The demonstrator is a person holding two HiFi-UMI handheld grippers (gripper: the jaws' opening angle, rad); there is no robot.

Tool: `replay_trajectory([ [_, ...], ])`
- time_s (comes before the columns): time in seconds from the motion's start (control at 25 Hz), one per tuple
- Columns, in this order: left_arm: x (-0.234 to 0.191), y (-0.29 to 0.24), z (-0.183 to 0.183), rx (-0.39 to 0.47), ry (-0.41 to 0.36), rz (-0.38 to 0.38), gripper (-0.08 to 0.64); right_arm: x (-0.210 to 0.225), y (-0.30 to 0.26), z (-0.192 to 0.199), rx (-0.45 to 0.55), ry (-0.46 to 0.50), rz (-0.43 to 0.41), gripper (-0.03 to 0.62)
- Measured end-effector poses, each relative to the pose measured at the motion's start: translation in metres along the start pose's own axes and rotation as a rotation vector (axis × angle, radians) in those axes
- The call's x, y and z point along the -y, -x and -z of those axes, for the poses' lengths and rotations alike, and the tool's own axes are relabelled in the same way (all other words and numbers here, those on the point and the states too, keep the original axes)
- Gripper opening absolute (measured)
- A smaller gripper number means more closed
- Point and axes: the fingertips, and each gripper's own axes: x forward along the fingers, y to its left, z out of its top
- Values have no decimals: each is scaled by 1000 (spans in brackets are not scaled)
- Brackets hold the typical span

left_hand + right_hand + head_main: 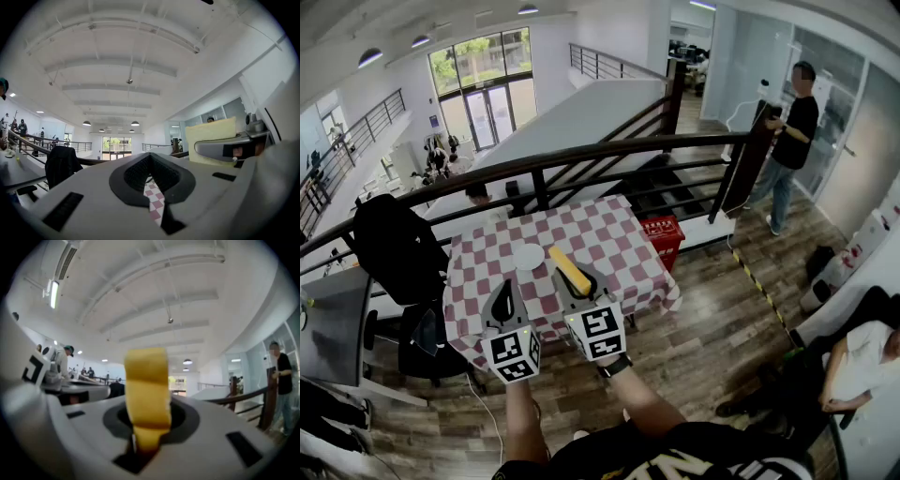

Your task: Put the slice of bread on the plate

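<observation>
Across the middle of the head view, a table (619, 239) under a red-and-white checked cloth, backed by a dark railing (609, 155). To its left, a black jacket (394, 248) over a chair; at its right corner, a red crate (664, 234). At upper right, a standing person (789, 141) in black; at the lower right edge, another person, seated (858, 361).

Lower centre, over the near half of the cloth, the two tools side by side, both pointing up the frame. Right gripper (581, 286): clamped on the slice of bread (562, 261), held on edge and jutting ahead of the jaws toward upper left. Left gripper (504, 284): jaws together at the tips, with nothing between them.

Just left of the bread's far end, a small white plate (528, 256), bare, resting on the cloth.

Only in the head view: plate, bread and both tools together, with the bread off the plate.

Only in the right gripper view: the narrow yellow crust side, rising from between the pads at centre frame and hiding the table.

Only in the left gripper view: a thin sliver of checked cloth through the slot behind the closed tips and, at right, the pale broad face of the slice above the other tool's body.
</observation>
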Motion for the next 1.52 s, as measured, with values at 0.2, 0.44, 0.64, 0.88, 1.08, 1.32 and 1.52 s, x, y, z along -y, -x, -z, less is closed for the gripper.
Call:
replay_trajectory([
  [0.2, -9, 39, -2, 37, 36, 46, 15, -28, 27, 6, -2, -2, 33, 95],
  [0.44, -21, 74, 1, 50, 67, 90, 15, -61, 46, 14, 2, 0, 56, 95],
  [0.64, -41, 89, 12, 44, 98, 77, 15, -78, 44, 25, -16, -27, 64, 95],
  [0.88, -65, 90, 32, 5, 113, 20, 15, -79, 20, 41, -37, -86, 31, 95],
  [1.08, -94, 74, 50, -10, 99, -41, 15, -83, -24, 58, -45, -98, -38, 95],
  [1.32, -111, -3, 48, 6, 43, -62, 15, -62, -111, 68, -58, -136, -119, 95],
  [1.52, -118, -92, 19, 59, 5, -76, 15, -24, -194, 51, -32, -187, -179, 95],
])
